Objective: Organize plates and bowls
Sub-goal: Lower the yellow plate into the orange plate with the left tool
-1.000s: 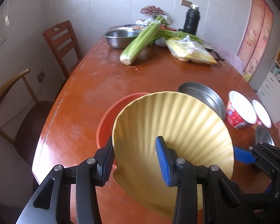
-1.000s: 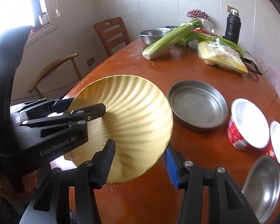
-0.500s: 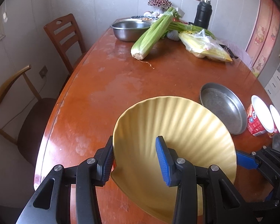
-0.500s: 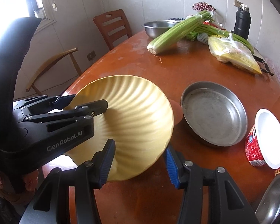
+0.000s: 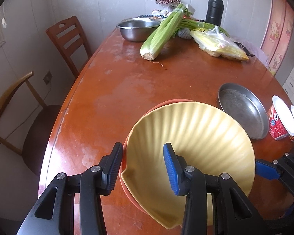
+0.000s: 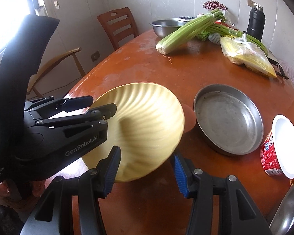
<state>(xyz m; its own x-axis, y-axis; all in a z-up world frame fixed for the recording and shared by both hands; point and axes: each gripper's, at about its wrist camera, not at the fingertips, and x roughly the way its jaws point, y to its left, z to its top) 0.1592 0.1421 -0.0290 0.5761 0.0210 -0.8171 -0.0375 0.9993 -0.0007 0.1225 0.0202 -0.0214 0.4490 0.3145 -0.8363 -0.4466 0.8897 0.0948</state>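
One yellow ribbed plate (image 5: 196,137) gripped by left gripper (image 5: 143,168) and right gripper (image 6: 145,170) fingers, one orange plate (image 5: 127,192) beneath, one steel pan (image 6: 228,119) right, two paper cups (image 6: 280,148) far right on worktop (image 5: 127,82).

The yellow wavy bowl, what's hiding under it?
Under the yellow bowl sits an orange bowl; only its rim peeks out. The yellow bowl covers its inside, so anything in it can't be seen.

Both grippers angle steeply downward, the left gripper (image 5: 143,168) and right gripper (image 6: 147,171) each clamped tight.
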